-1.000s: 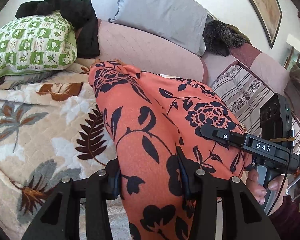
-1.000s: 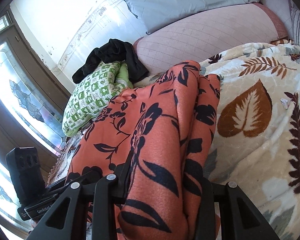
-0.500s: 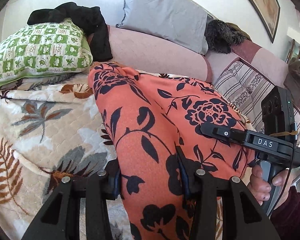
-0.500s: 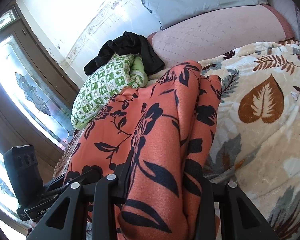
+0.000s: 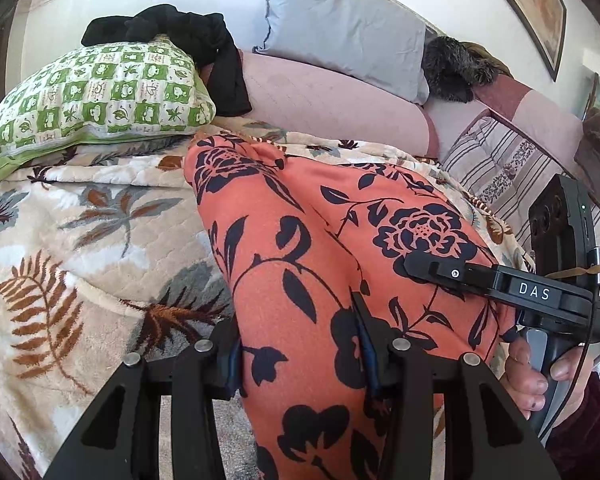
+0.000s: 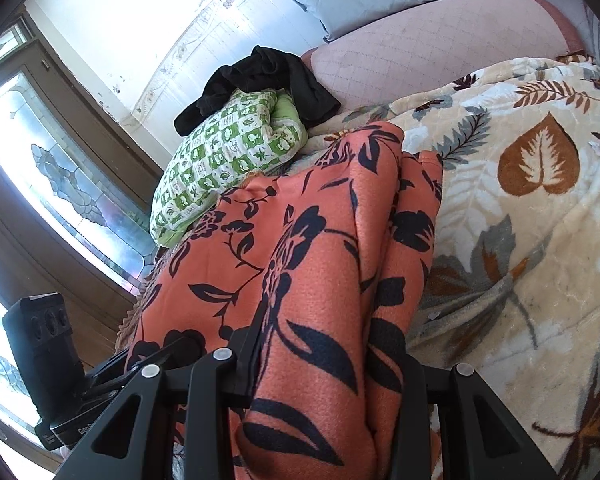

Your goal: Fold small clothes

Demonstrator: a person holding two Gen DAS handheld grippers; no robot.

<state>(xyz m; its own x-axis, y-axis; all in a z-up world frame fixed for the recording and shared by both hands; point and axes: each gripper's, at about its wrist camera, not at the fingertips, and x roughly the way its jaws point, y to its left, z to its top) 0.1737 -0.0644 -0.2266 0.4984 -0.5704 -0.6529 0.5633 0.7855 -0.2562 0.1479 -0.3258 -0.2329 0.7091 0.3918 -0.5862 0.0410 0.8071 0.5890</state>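
An orange garment with a black flower print [image 5: 300,248] is stretched between both grippers over the leaf-patterned blanket [image 5: 80,240]. My left gripper [image 5: 300,344] is shut on its near edge. My right gripper [image 6: 328,360] is shut on the other end of the garment [image 6: 320,260], where the cloth hangs in folded layers. The right gripper also shows at the right of the left wrist view [image 5: 480,280], clamped on the cloth. The left gripper's body shows at the lower left of the right wrist view [image 6: 60,380]. The far end of the garment rests on the blanket.
A green checked pillow [image 5: 100,100] with black clothing [image 5: 180,36] on it lies at the back left. A pink bolster [image 5: 332,100] and a grey pillow [image 5: 348,28] lie behind. A striped cushion [image 5: 500,168] is at the right. A glazed door [image 6: 60,184] stands beside the bed.
Both grippers have pulled back and up with the garment, so more of the blanket and the green pillow shows. The grips have not changed.
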